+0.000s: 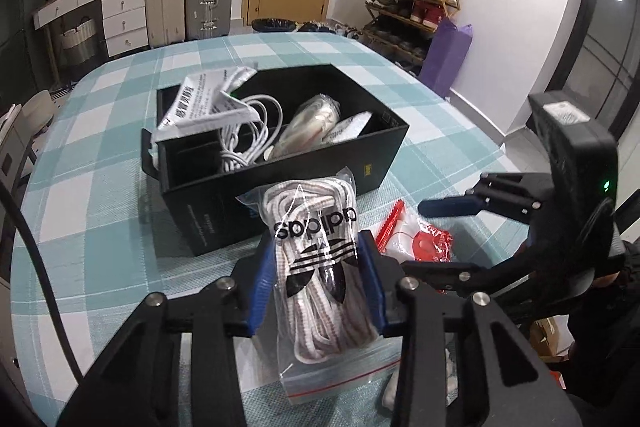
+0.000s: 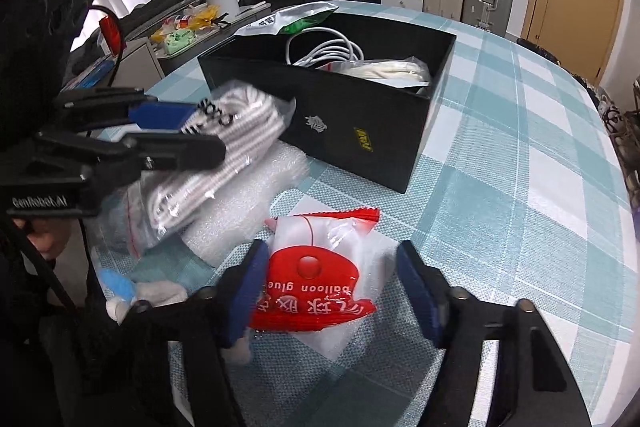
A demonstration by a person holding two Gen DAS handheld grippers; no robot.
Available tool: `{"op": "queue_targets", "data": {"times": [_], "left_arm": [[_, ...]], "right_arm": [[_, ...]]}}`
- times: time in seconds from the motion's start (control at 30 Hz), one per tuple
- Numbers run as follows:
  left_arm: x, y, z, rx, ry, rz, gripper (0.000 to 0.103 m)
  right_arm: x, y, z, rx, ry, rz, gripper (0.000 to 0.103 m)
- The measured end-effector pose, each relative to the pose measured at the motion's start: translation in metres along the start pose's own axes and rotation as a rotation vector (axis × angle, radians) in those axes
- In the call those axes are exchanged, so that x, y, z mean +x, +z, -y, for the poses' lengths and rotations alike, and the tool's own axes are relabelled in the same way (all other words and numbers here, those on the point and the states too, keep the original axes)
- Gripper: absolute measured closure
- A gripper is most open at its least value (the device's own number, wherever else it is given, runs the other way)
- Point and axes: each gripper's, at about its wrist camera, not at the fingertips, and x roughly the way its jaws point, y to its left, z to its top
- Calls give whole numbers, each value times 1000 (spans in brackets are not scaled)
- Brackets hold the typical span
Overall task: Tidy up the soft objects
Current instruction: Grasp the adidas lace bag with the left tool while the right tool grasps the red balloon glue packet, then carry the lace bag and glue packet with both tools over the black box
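Observation:
My left gripper is shut on a clear zip bag of white shoelaces with a black logo, held just in front of the black box. The same gripper and the bag of shoelaces show blurred at the left of the right wrist view. My right gripper straddles a red and white balloon glue packet lying flat on the tablecloth. Its blue pads sit at the packet's two edges, and the packet is not squeezed. From the left wrist view, the right gripper hovers over that packet.
The open black box holds a coiled white cable, a bagged cream item and a white pouch. Bubble wrap and small white and blue bits lie left of the packet. The checked tablecloth spreads to the right.

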Motion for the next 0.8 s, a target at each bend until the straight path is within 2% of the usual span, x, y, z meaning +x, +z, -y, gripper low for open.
{"op": "queue_targets", "data": {"times": [0.13, 0.23, 0.53, 0.8], "left_arm": [[-8, 3, -3, -8, 0, 25, 65], [-14, 4, -5, -12, -2, 41, 65], [-37, 14, -11, -30, 19, 108, 65], [-58, 25, -24, -55, 40, 175, 65]], "right_arm": [[1, -1, -2, -17, 15, -3, 53], [0, -1, -4, -28, 18, 0, 59], [-20, 2, -4, -46, 8, 65, 60], [-53, 11, 0, -24, -2, 183, 60]]}}
